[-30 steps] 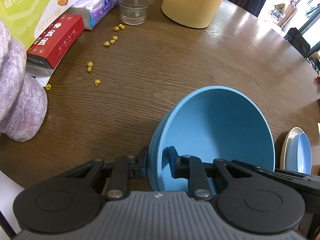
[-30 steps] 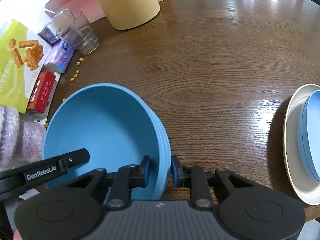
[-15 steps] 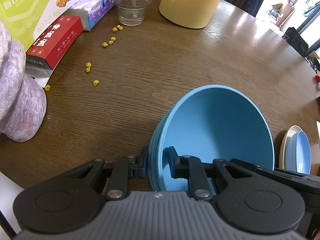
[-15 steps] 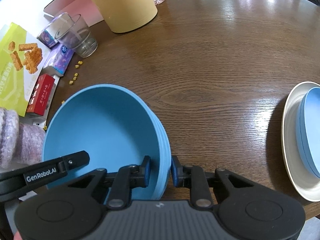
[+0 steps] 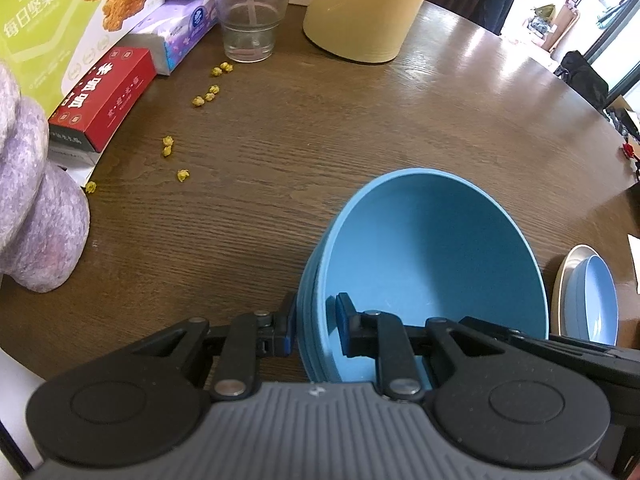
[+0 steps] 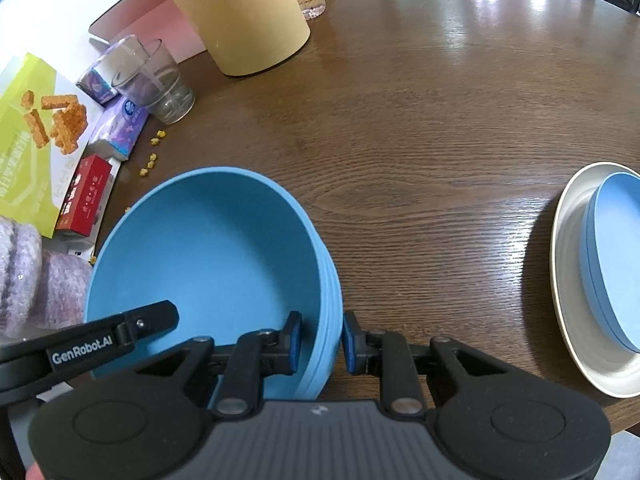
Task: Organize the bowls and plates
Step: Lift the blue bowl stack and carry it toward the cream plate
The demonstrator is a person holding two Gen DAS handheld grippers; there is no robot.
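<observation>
**Both claws on the bowls**

Left claw is pinched down on the near-left rim of the blue bowls, one pad inside, one outside. Right claw clamps the opposite rim the same way. The bowls sit nested between the claws over the counter. Plates lie off right of the right claw.

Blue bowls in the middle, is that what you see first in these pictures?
Yes. The blue bowls sit stacked on the brown table, with the left gripper and the right gripper each pinching the rim from opposite sides. Next comes the big yellow jug at the back, and little yellow crumbs near the snack boxes.
</observation>
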